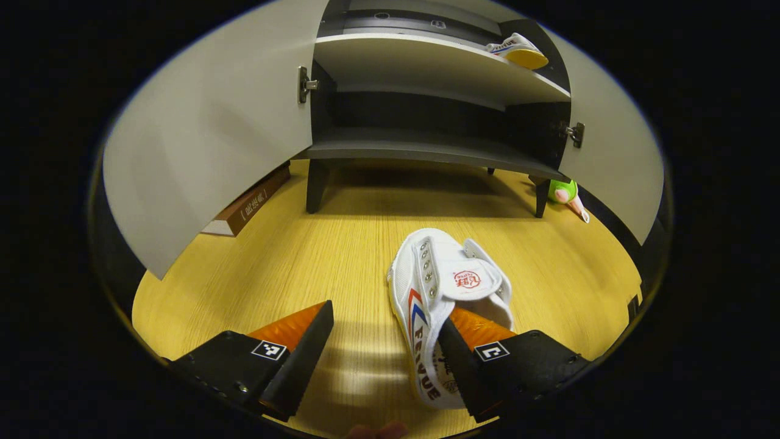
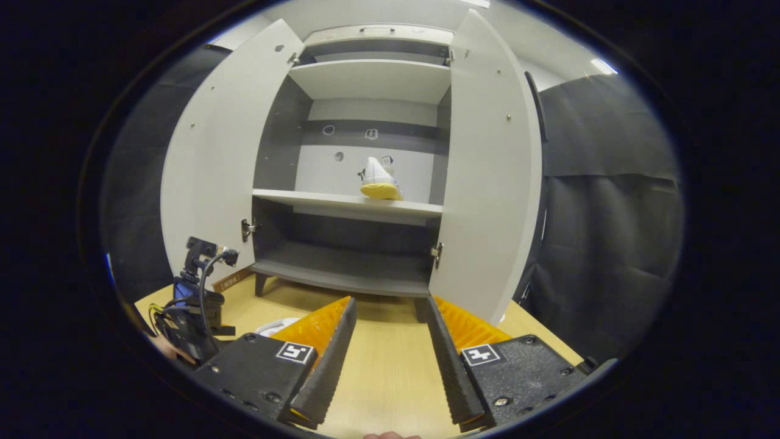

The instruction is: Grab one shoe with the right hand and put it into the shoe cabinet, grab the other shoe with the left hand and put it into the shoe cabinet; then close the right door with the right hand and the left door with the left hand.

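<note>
One white shoe (image 1: pixel 448 286) with red and blue stripes lies on the wooden table (image 1: pixel 304 262), toe toward the cabinet. My left gripper (image 1: pixel 387 317) is open around its heel end: the right finger (image 1: pixel 466 353) sits at the shoe's opening and the striped side wall lies between the fingers. The other white shoe (image 1: pixel 518 50) (image 2: pixel 379 180), yellow sole showing, rests on the right part of the cabinet's middle shelf (image 2: pixel 347 204). My right gripper (image 2: pixel 390 303) is open and empty, low over the table facing the shoe cabinet (image 2: pixel 341 268). Both cabinet doors (image 2: pixel 213 171) (image 2: pixel 487 171) stand wide open.
A brown book (image 1: pixel 247 204) lies on the table under the left door. A green toy (image 1: pixel 563 192) sits by the cabinet's right leg. In the right gripper view, the left gripper's body with cables (image 2: pixel 195 305) is at lower left. Black cloth hangs to the right.
</note>
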Demonstrator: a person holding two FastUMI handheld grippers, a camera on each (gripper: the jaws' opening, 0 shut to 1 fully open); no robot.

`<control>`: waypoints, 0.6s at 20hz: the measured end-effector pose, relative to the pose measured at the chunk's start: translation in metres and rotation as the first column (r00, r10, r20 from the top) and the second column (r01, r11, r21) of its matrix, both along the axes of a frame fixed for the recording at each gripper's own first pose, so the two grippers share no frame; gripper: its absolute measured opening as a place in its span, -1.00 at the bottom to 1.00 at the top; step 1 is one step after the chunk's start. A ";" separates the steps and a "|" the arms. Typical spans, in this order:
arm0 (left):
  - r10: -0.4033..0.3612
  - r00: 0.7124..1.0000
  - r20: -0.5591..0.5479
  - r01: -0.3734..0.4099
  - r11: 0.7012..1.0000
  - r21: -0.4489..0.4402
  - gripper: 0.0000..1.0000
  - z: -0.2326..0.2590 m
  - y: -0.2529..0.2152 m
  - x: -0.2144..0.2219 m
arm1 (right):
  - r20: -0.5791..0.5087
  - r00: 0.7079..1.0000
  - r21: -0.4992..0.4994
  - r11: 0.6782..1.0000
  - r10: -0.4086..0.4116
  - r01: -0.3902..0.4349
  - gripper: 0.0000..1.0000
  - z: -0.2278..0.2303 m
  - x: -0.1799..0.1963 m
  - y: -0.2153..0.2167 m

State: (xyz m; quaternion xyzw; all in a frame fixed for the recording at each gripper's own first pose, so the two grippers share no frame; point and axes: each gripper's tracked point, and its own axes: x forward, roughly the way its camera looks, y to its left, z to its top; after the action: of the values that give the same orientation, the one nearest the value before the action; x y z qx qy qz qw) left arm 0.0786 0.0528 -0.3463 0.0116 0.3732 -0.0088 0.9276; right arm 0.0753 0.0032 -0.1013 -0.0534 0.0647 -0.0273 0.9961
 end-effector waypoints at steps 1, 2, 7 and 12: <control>-0.002 1.000 -0.001 0.002 1.000 -0.005 0.92 -0.003 -0.001 0.003 | -0.004 1.000 0.002 1.000 -0.002 0.002 0.49 -0.001 0.002 -0.001; -0.004 1.000 -0.004 0.004 1.000 -0.012 0.92 -0.006 -0.001 0.006 | -0.008 1.000 0.003 1.000 -0.006 0.006 0.49 -0.002 0.005 -0.002; -0.007 1.000 0.008 0.008 0.999 -0.032 0.83 -0.010 -0.006 0.017 | -0.021 1.000 0.002 1.000 -0.008 0.008 0.49 -0.006 0.014 -0.002; -0.019 0.999 0.032 0.022 0.996 -0.091 0.44 -0.008 -0.022 0.025 | -0.032 0.999 -0.012 1.000 0.002 -0.002 0.49 -0.011 0.021 0.004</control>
State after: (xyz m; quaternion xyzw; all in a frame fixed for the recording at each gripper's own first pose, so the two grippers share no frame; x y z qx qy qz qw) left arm 0.1031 0.0310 -0.3544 -0.0267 0.3578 -0.0350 0.9328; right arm 0.0960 0.0070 -0.1122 -0.0598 0.0806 -0.0259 0.9946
